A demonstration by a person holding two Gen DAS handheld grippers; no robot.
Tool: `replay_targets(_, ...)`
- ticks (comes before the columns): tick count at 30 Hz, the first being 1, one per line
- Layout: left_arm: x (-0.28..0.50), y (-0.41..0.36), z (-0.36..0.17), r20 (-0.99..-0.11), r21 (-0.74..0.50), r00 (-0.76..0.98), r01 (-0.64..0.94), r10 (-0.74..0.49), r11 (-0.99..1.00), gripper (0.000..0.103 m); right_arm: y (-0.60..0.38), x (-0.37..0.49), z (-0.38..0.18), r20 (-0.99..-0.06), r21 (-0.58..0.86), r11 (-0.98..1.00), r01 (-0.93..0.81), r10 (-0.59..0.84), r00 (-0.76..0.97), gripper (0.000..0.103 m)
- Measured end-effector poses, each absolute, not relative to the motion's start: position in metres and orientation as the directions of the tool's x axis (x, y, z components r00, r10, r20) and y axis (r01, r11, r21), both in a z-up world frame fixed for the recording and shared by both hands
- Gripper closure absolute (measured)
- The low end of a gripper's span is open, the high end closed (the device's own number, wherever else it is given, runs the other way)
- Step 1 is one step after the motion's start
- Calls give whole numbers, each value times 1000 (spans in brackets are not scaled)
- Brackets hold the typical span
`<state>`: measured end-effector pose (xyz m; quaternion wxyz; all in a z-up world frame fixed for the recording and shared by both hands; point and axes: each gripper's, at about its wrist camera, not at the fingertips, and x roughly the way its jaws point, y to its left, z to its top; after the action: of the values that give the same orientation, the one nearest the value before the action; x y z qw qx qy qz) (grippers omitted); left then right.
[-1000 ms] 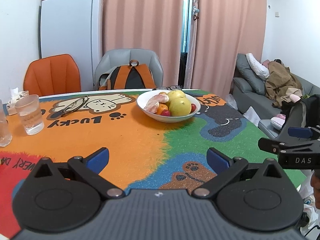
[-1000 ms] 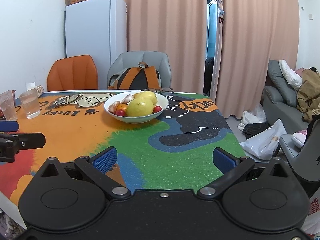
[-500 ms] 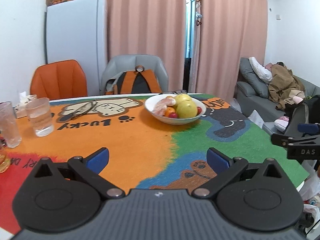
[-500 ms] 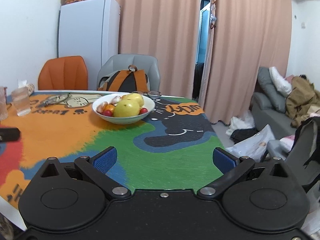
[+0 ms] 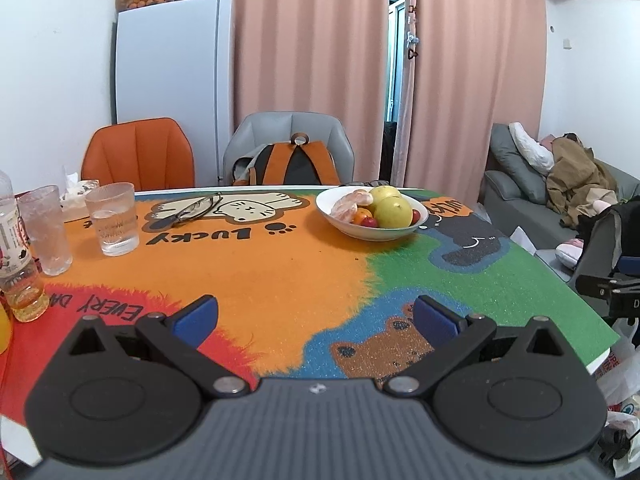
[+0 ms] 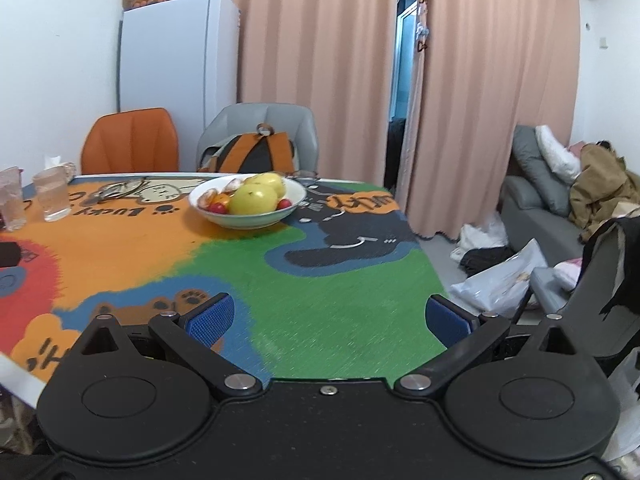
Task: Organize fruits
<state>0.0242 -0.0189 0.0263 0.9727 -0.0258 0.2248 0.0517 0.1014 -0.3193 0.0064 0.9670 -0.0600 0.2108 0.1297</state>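
The cartoon tablecloth (image 5: 260, 272) stretches ahead of both sets of fingers. The white fruit bowl (image 5: 370, 232), holding two yellow fruits, lies well beyond them. Left gripper (image 5: 316, 318) and right gripper (image 6: 328, 318) gape wide, empty.

From my station I see white walls (image 5: 52, 60) and full-height pink curtains (image 5: 304, 60) parted at a narrow gap. A white refrigerator (image 5: 172, 80) stands in the left corner, boxes on top. An orange chair (image 5: 140, 156) and a grey chair (image 5: 288, 132) holding a backpack (image 5: 292, 164) face the table. A grey sofa (image 6: 536, 200) with piled clothes lines the right wall.
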Motion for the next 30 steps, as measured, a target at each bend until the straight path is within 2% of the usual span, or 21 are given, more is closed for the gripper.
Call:
replay_targets(6,18,-23,26,-428,-8,899,-104,91,995,0,-310,94,3,-449,-29,940,-339,290,845,0)
replay_targets(12,24,-21,22,-455,-21,886,-110,89,994,0,-309,90,7,-420,-59,945,-322,269,867,0)
replay_targets(30,26,-20,20,-466,-23,881,-107,84,994,0,-310,93,3,-429,-38,946,-323,277,860,0)
